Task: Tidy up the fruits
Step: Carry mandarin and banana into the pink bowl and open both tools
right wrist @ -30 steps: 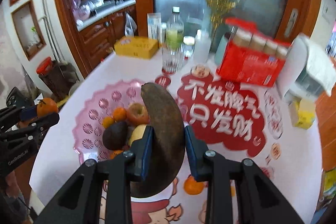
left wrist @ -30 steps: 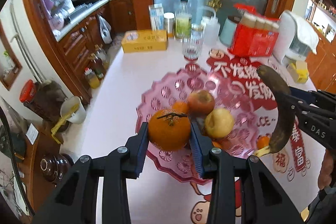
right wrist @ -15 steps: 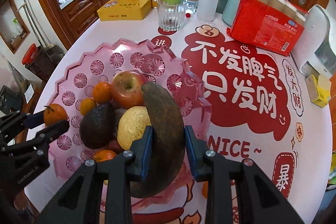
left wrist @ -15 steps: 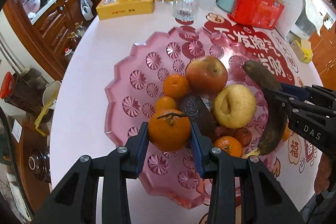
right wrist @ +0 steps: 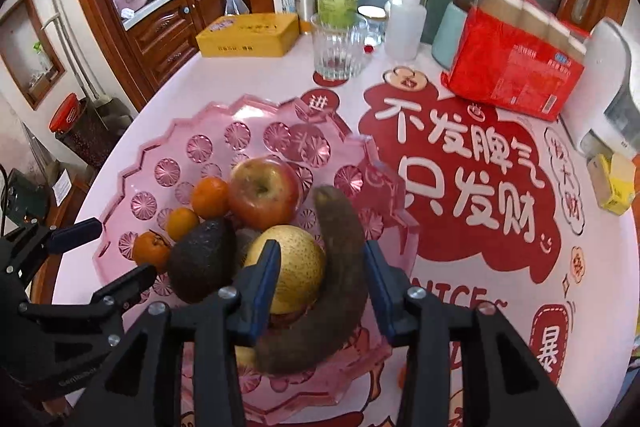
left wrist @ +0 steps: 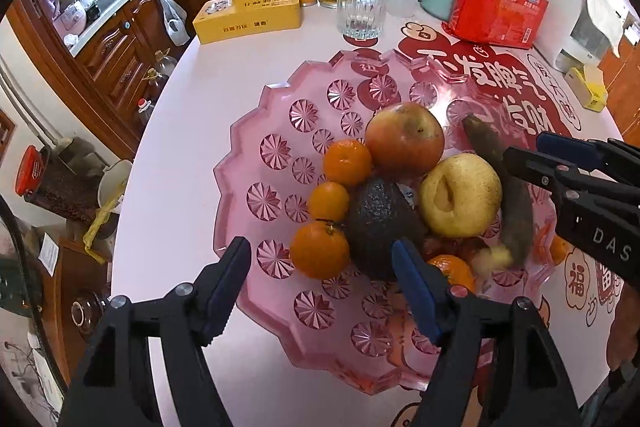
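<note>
Both grippers hang over the pink glass bowl (left wrist: 256,131) on the table (left wrist: 176,131), each above a fruit it has let go of. The left gripper (left wrist: 320,267) has just been opening its jaws; they stand wide, with the stemmed tangerine (left wrist: 319,249) lying loose between them on the near side of the bowl, touching neither pad. It rests against the avocado (left wrist: 380,223), which probably keeps it from rolling toward the rim.

The right gripper (right wrist: 320,279) has also just been opening its jaws, by less. The dark, overripe banana (right wrist: 328,275) sits between them with a gap on each side, so it looks released rather than gripped. It curves along the bowl's right side, leaning on the pear (right wrist: 298,267) with its upper tip near the apple (right wrist: 264,195); that spot seems chosen because the long fruit fits the free edge beside the pile.

Two smaller tangerines (left wrist: 346,163) lie to the left of the apple, and another orange fruit (left wrist: 452,269) shows low in the bowl behind the left gripper's right finger. The heap sits toward the bowl's near side, leaving its far part bare.

A small orange fruit (left wrist: 558,249) seems to lie outside the bowl on the right, so the sorting may not be finished. Lifting the grippers straight up would be safest, to avoid nudging the loose fruit.
</note>
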Demonstrator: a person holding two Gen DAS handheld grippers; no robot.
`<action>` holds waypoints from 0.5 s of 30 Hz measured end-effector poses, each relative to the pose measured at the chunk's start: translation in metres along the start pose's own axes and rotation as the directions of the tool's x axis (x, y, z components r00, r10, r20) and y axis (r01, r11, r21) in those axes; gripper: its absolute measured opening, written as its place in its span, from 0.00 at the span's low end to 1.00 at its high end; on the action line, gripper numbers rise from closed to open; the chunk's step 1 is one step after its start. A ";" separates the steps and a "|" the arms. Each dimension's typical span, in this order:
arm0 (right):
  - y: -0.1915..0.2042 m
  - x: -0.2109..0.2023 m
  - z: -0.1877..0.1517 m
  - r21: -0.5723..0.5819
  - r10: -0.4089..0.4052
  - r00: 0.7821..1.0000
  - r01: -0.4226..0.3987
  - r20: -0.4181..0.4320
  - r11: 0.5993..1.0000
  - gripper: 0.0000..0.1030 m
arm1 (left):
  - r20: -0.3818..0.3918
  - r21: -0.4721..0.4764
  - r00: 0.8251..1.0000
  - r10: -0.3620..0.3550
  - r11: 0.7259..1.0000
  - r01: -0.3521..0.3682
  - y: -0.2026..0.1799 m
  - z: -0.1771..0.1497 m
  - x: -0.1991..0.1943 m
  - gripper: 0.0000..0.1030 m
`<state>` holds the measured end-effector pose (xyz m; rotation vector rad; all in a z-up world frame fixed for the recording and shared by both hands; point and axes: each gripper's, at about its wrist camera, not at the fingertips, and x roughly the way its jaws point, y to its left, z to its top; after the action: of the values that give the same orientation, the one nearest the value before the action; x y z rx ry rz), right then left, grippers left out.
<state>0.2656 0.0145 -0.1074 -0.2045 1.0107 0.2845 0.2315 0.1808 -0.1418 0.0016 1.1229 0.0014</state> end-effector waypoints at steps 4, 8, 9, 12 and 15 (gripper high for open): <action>0.008 -0.011 -0.003 -0.026 -0.007 1.000 0.008 0.026 1.000 0.41 | 0.010 0.002 1.000 0.009 1.000 -0.009 0.000 -0.002 -0.009 0.71; 0.010 -0.020 -0.008 -0.027 -0.001 0.999 0.002 0.033 1.000 0.41 | 0.017 -0.006 1.000 0.014 1.000 -0.014 0.000 -0.004 -0.018 0.75; 0.010 -0.023 -0.010 -0.024 -0.001 0.999 0.002 0.037 1.000 0.41 | 0.022 -0.007 1.000 0.015 1.000 -0.014 0.000 -0.005 -0.022 0.75; 0.008 -0.031 -0.014 -0.011 -0.001 0.999 0.002 0.044 1.000 0.41 | 0.037 -0.007 0.999 0.015 1.000 -0.014 0.000 -0.007 -0.032 0.75; 0.007 -0.042 -0.019 -0.002 -0.007 0.998 0.007 0.059 1.000 0.41 | 0.056 -0.006 0.998 0.011 1.000 -0.010 -0.001 -0.010 -0.045 0.75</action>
<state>0.2268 0.0098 -0.0819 -0.2001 0.9509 0.2840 0.2027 0.1800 -0.1052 0.0023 1.0669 0.0140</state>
